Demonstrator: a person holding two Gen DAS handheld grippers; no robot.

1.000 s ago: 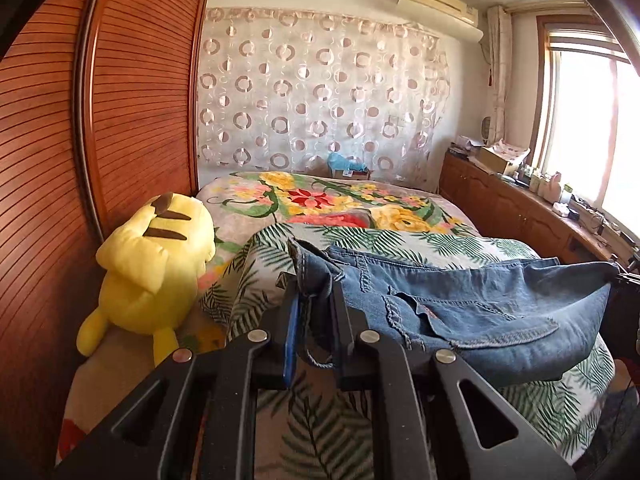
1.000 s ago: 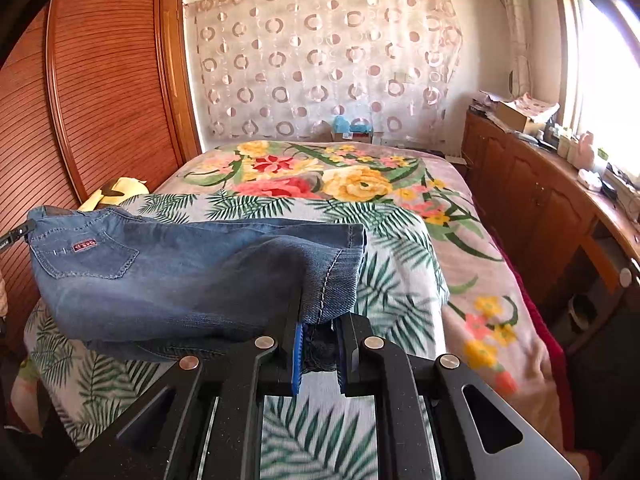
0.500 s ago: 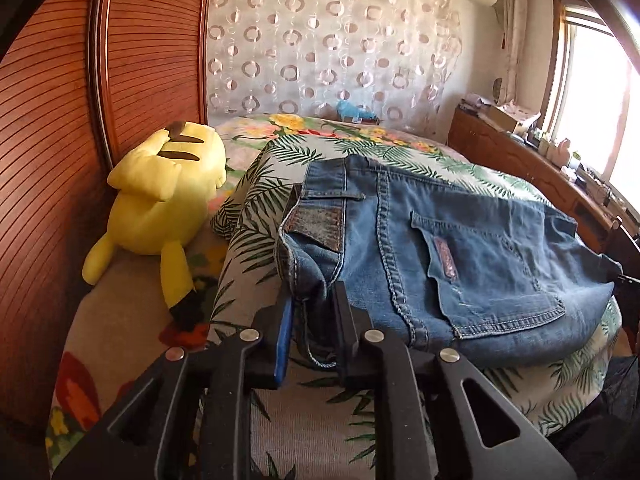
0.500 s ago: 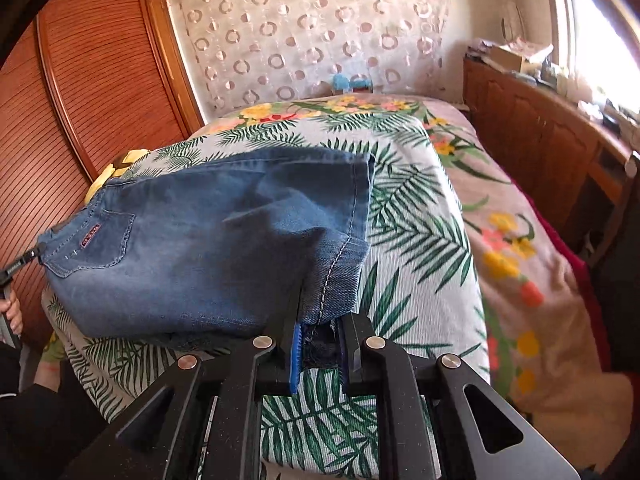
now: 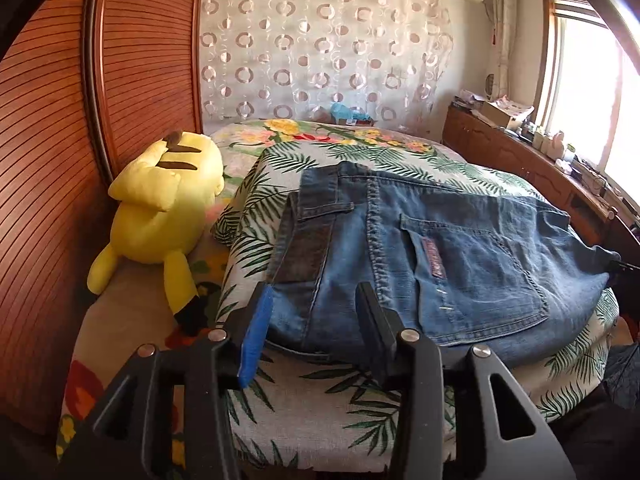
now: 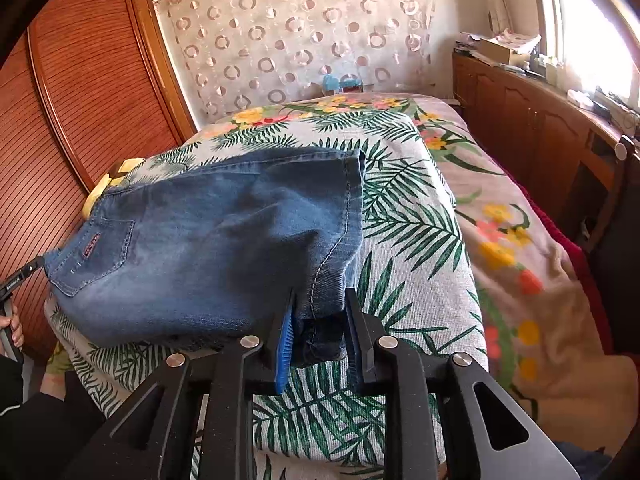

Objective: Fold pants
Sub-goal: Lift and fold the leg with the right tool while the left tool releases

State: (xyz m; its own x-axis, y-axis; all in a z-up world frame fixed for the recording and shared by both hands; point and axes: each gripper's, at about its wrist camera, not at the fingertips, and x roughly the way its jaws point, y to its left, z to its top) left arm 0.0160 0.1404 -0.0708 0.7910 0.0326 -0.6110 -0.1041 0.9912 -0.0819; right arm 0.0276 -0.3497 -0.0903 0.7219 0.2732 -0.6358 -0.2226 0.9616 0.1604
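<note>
Folded jeans (image 5: 440, 248) lie flat on the palm-leaf blanket (image 5: 320, 412) spread over the bed, waistband end to the left, hem end to the right. The left gripper (image 5: 316, 308) is letting go, jaws opening, the waistband corner loose between them with neither pad pressing. The right gripper (image 6: 320, 312) is opening too; the hem corner sits in the gap, though whether the blue pad still brushes the denim is hard to say. Only the left view gives the whole yellow plush toy (image 5: 160, 208) by the wooden wardrobe (image 5: 48, 160); the right view shows just a sliver behind the jeans, plus fingers (image 6: 12, 326) cut off at its edge.
</note>
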